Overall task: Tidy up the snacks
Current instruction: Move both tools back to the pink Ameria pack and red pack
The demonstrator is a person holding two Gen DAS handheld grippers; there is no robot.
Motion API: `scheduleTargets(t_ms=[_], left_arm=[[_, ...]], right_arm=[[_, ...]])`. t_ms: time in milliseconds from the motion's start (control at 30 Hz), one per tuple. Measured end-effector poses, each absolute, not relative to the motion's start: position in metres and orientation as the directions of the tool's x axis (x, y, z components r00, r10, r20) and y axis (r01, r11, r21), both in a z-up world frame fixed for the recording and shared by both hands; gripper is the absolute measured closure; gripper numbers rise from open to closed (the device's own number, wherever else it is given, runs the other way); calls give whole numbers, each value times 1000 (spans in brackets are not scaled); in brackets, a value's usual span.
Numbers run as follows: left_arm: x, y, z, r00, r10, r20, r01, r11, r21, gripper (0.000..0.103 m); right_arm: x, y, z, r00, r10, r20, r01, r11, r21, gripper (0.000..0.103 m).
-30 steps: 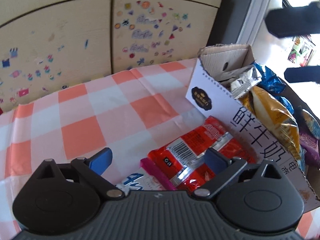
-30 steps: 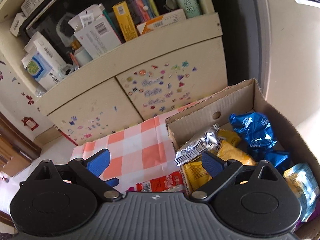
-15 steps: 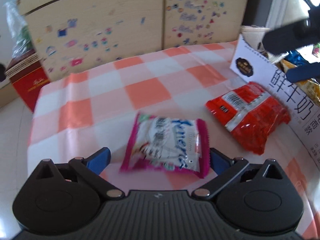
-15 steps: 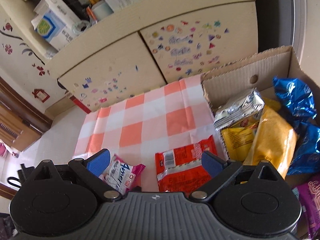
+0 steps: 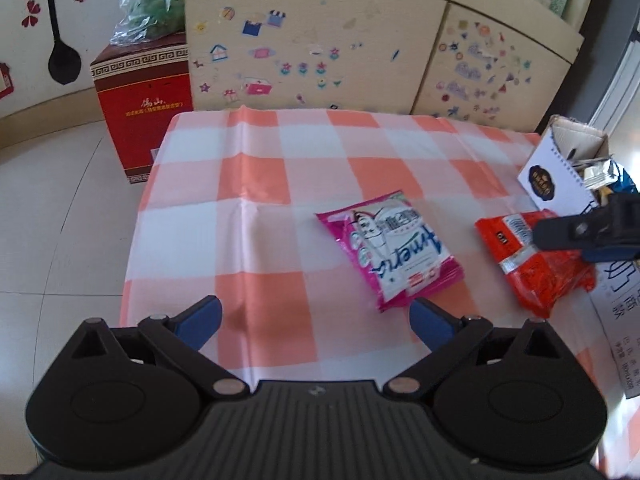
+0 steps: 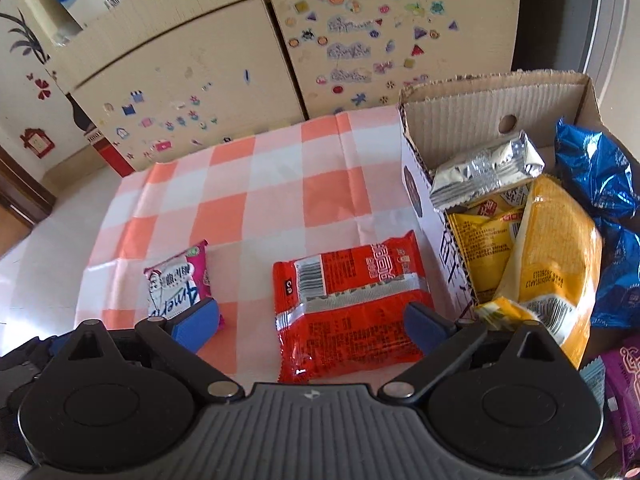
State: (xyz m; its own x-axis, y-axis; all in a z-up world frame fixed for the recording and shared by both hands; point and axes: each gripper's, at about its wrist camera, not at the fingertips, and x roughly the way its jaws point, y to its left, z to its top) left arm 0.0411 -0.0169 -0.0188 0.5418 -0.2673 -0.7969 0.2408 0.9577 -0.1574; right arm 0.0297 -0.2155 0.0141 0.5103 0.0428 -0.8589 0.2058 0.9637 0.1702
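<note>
Red pack [image 6: 348,304] is framed between the wide-open, empty right gripper [image 6: 310,322], beside the box [image 6: 496,100] at the cloth's [image 5: 256,184] right edge. Left gripper [image 5: 316,318], empty, jaws closing slightly, is offset from the pink pack [image 5: 390,246] mid-cloth.

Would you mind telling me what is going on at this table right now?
A person is sorting snacks with two handheld grippers. The right gripper hangs open over the red foil packet on the checked tablecloth, next to the cardboard box of snacks. The left gripper, its jaws closing slightly with nothing between them, points near the pink and white packet. Neither packet is gripped yet.
</note>
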Motion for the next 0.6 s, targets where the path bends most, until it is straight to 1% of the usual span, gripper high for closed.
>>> scheduleTargets(t_ms=[33,100,233,433,533,600], left_arm=[[41,-19,-17,546,-263,-795,248,958,-146,4],[40,-24,-15,563,-242,-790,247,962,-119,4],[44,-20,-11,577,-237,-782,218,967,-132,4],[53,-2,-11,589,-172,-789,113,985,-131,4],[54,4,-10,605,-132,-785,83,991,-104,4],[55,6,-9,610,-142,-780,83,990,-116,4]], right_arm=[[31,-214,12,504,56,-862,202,963,180,0],[33,-209,10,500,35,-865,202,967,155,0],[37,-203,8,503,36,-863,189,970,151,0],[41,-185,6,496,165,-852,110,962,250,0],[43,-182,11,498,263,-827,73,937,342,0],[45,-185,22,532,260,-806,47,941,335,0]])
